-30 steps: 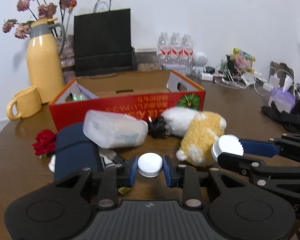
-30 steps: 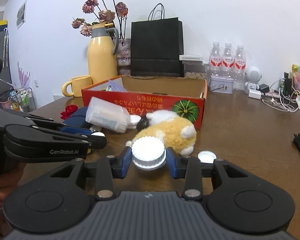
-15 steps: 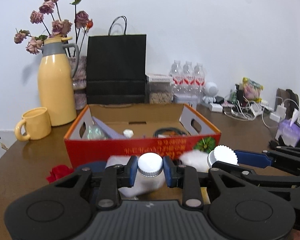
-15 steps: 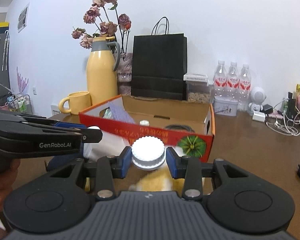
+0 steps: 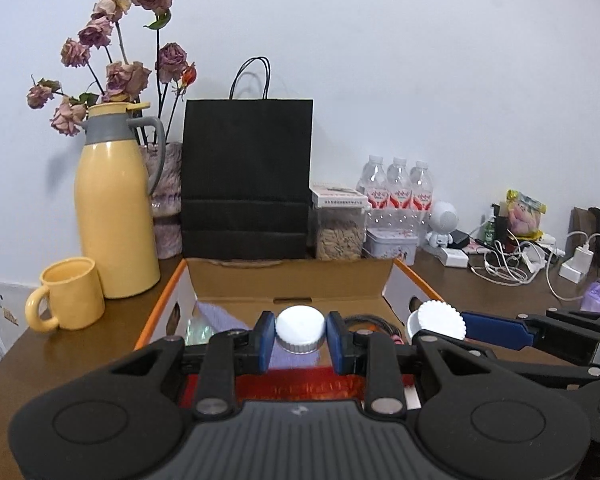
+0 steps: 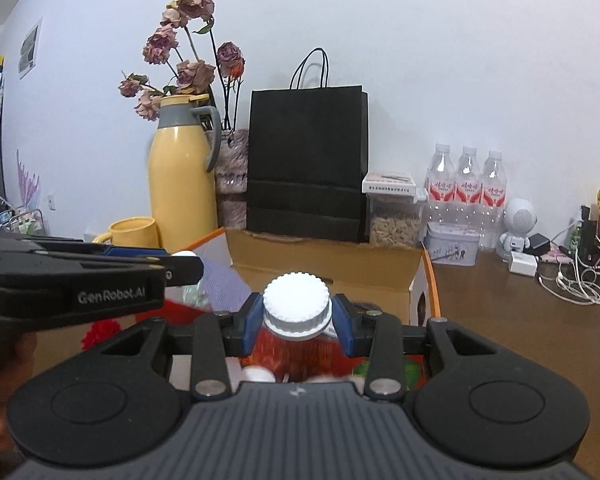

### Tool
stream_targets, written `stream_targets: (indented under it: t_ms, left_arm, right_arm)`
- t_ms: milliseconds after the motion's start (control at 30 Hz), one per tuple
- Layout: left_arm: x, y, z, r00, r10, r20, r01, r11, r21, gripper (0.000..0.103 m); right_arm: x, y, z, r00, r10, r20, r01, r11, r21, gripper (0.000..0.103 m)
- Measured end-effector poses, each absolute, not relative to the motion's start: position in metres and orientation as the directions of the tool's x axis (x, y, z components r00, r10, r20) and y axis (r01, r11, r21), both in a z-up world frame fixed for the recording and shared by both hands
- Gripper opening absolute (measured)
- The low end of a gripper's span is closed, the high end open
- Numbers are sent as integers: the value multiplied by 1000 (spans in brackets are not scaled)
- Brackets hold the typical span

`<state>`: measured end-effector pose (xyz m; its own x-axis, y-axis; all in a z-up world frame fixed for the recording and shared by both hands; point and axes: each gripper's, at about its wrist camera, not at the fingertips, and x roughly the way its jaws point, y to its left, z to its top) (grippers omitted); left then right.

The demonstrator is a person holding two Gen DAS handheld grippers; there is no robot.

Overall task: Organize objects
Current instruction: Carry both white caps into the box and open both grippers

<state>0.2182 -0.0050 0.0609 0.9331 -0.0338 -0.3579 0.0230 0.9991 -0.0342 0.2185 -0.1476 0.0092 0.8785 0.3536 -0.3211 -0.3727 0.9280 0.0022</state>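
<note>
My left gripper (image 5: 300,340) is shut on a small smooth white cap (image 5: 300,334), held over the front wall of the open red cardboard box (image 5: 300,386). My right gripper (image 6: 298,320) is shut on a larger ridged white cap (image 6: 297,310) above the same box (image 6: 430,276). In the left wrist view the ridged cap (image 5: 440,318) and the right gripper's blue fingers (image 5: 492,330) come in from the right. In the right wrist view the left gripper (image 6: 182,264) reaches in from the left. Inside the box lie a purple cloth (image 5: 220,316) and a dark cable (image 5: 374,324).
Behind the box stand a yellow jug (image 5: 114,208) with dried roses, a yellow mug (image 5: 70,300), a black paper bag (image 5: 246,180), a snack jar (image 5: 338,232), three water bottles (image 5: 398,188) and a small tin (image 5: 392,242). Chargers and cables (image 5: 516,264) clutter the table at right.
Both grippers rose and moved forward with their caps, from above the plush toy and clear container to over the box. The toy and container have dropped out of view.
</note>
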Motion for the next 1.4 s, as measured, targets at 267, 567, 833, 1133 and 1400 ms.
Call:
stream_targets:
  t_ms: [267, 567, 833, 1133, 1400]
  left_arm:
    - [253, -2, 71, 938, 2, -347, -16, 999, -38, 26]
    - [300, 4, 67, 923, 49, -381, -69, 997, -40, 26]
    - [334, 10, 59, 911, 68, -406, -91, 995, -37, 26]
    - [354, 20, 49, 890, 82, -449, -106, 994, -29, 26]
    - [361, 16, 39, 863, 115, -492, -127, 992, 9, 67]
  right_arm:
    - [262, -140, 21, 884, 341, -321, -353, 935, 21, 38]
    - [308, -132, 21, 878, 334, -343, -347, 937, 25, 38]
    - [346, -132, 8, 860, 310, -404, -331, 943, 19, 38]
    - [363, -137, -8, 840, 269, -471, -300, 954, 11, 38]
    - [363, -136, -12, 835, 235, -497, -281, 960, -17, 87]
